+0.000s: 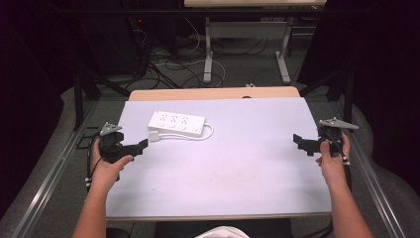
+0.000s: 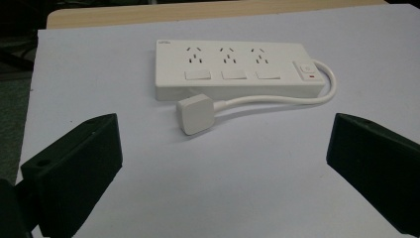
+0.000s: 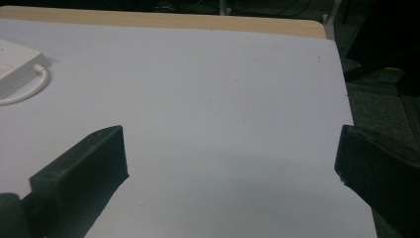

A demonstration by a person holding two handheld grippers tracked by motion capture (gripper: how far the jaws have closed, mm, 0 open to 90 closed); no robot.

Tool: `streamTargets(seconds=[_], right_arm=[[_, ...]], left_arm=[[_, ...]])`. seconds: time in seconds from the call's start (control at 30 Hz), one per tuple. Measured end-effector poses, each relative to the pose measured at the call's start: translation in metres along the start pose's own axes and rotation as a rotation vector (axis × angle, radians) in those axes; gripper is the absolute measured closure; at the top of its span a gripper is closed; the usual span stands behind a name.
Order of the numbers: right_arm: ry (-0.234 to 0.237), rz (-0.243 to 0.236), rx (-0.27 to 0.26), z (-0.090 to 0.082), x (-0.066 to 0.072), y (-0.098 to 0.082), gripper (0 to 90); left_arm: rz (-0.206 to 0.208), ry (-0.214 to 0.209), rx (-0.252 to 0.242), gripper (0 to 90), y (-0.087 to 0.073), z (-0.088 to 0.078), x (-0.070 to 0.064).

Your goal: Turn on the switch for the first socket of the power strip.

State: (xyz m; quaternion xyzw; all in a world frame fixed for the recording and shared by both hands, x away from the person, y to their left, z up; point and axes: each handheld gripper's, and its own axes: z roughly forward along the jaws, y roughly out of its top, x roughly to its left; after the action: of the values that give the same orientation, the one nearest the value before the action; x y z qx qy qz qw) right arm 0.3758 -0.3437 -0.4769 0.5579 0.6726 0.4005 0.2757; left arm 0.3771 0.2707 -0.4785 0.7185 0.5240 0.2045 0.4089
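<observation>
- White hard plastic is what I'm dealing with: a power strip (image 2: 233, 69) lying flat on the pale table cover (image 1: 223, 173), toward the far left of the sheet, with its plug (image 2: 196, 114) resting just in front of its near long edge.
- The strip's cord (image 2: 297, 100) leaves the switch end, loops round and runs back along the near edge to the plug, so the two are tethered by a short, springy lead.
- My left gripper (image 1: 130, 150) hovers near the left edge of the sheet, jaws spread wide with nothing between them; in the left gripper view the plug sits just ahead, between the jaw lines.
- My right gripper (image 1: 307, 143) hangs at the right edge, well apart from the strip, jaws also spread and empty.
- I judge the strip body rigid and fairly light, with smooth, slightly glossy faces that could slip under hard black jaws; it looks too broad to take across its flat width, so I'd pinch it across its thin edges near one end.
- The plug looks the easier grab: small, blocky and stiff, with flat sides for the pads to bear on.
- I expect the cord to be soft but to tug; lifting the plug alone will likely drag or swing the strip.
- I'd avoid pressing on the red-marked switch (image 2: 306, 70).
</observation>
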Motion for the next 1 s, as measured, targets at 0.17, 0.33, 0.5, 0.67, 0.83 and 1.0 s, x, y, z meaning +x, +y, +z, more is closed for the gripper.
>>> streamTargets(seconds=[0.17,0.33,0.5,0.67,0.83,1.0], right_arm=[[-0.01,-0.009,-0.007,-0.004,0.005,0.0,0.0],[-0.006,-0.019,-0.027,-0.009,0.007,0.003,0.0],[0.007,-0.029,-0.026,-0.012,0.009,0.004,0.0],[0.012,-0.033,-0.021,-0.013,0.013,0.004,0.0],[0.013,-0.036,-0.022,-0.014,0.013,0.003,0.0],[0.017,-0.038,-0.016,-0.014,0.012,0.003,0.0]], left_arm=[[0.016,0.0,0.017,3.7,0.001,0.003,-0.005],[0.032,-0.027,0.008,4.0,0.003,0.005,-0.015],[0.046,-0.033,0.0,5.8,0.005,0.007,-0.025],[0.065,-0.051,0.001,8.5,0.007,0.007,-0.034],[0.091,-0.064,0.011,12.2,0.009,0.009,-0.045],[0.127,-0.072,0.009,15.8,0.011,0.009,-0.055]])
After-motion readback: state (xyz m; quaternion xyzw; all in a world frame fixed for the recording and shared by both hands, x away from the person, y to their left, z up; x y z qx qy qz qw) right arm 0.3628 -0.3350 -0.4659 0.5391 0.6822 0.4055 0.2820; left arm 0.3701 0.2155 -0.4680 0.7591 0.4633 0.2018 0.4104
